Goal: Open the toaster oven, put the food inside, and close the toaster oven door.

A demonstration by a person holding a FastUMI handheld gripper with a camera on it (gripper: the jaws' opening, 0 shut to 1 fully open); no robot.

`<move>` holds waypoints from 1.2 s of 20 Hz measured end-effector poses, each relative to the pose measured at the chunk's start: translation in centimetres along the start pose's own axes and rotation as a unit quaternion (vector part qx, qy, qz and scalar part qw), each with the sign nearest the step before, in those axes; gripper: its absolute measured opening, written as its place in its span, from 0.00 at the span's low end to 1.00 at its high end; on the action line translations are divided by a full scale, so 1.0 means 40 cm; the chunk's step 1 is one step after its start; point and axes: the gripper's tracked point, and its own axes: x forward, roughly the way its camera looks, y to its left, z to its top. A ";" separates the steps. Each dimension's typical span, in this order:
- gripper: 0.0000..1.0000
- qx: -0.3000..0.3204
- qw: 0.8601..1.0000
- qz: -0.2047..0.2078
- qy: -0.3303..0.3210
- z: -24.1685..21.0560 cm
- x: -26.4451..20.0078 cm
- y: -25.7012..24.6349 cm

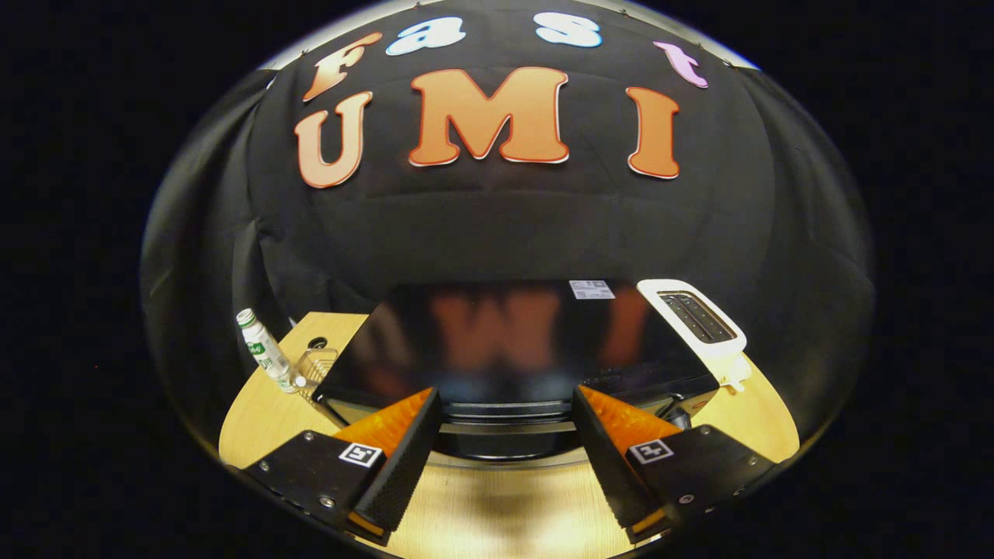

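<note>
- Just ahead of the gripper [506, 435], the toaster oven [512, 349] sits on the wooden table [256, 419], seen from above its glossy dark top; its front edge lies between the fingers, which are spread apart and hold nothing.
- Whether the door is open cannot be told from this angle, and no food can be made out, so every step may still be left.
- A white toaster [699, 318] stands just beside the oven on one side; a small bottle [264, 353] and a wire basket [314, 365] stand on the other.
</note>
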 end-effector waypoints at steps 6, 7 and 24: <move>1.00 0.028 0.992 0.011 0.120 -0.308 -0.043 -0.002; 1.00 0.042 0.993 0.005 0.111 -0.337 -0.062 -0.011; 0.99 0.027 0.987 -0.014 0.160 -0.500 -0.132 -0.039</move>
